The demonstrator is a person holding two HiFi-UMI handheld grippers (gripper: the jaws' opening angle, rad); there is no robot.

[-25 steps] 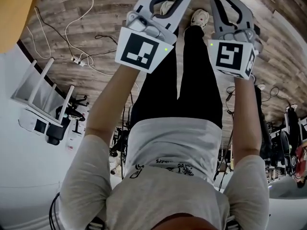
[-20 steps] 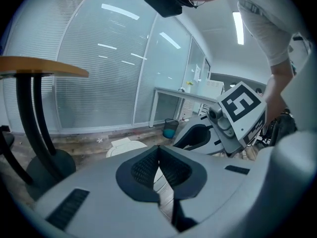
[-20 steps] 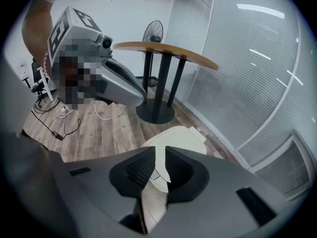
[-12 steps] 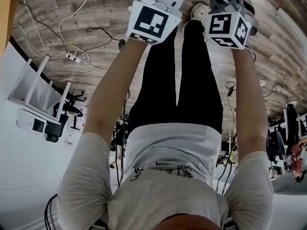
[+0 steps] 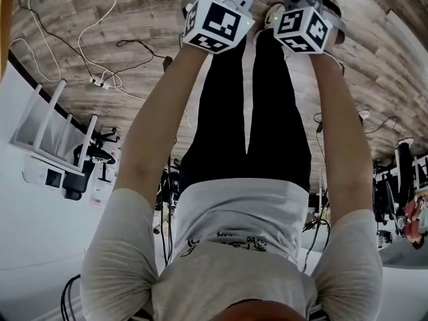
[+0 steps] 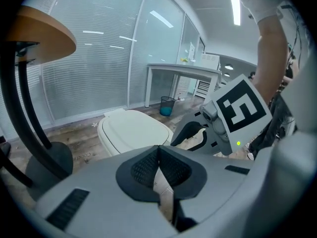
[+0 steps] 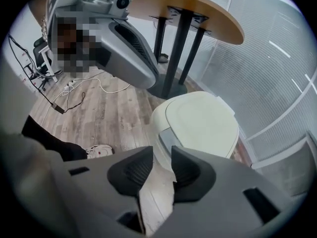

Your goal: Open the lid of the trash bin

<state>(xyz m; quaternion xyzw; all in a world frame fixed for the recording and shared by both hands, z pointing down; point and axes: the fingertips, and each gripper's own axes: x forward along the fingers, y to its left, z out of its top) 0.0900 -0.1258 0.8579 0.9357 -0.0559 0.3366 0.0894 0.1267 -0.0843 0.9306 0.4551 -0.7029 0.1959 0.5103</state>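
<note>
Wood-plank floor point(image 7: 99, 114) ran under everything. Both bare forearms point(image 5: 157, 119) were stretched straight out and downward ahead of the body, side by side above black trouser legs point(image 5: 227, 112). The marker cubes point(image 5: 214, 24) faced up toward the head camera.

Left gripper point(image 6: 158, 151): angled obliquely down. Its pad tips met at the front with only a thin wedge of floor showing behind them, and nothing was gripped.

Right gripper point(image 7: 162, 155): tipped more steeply toward the floor. Its jaws had just been opening and stood a narrow gap apart. The pads touched nothing; floorboards and the bin's near edge showed through the gap. Each gripper appeared in the other's view, close alongside. A white shoe point(image 7: 99, 151) sat on the boards left of these jaws.

Past the jaws stood the trash bin point(image 7: 198, 125), cream and rounded, on the floor. Its lid point(image 6: 132, 127) lay flat down, closed, clear of both grippers. Just behind the bin rose the dark legs point(image 7: 173, 53) of a pedestal table with an orange-wood top point(image 7: 198, 9). A white cable point(image 7: 94, 86) trailed across the boards.

Farther off, in the left gripper view, a glass partition point(image 6: 89, 63) had its blinds lowered. A white desk point(image 6: 183, 69) stood against it, with a small blue wastebasket point(image 6: 167, 105) beneath.
</note>
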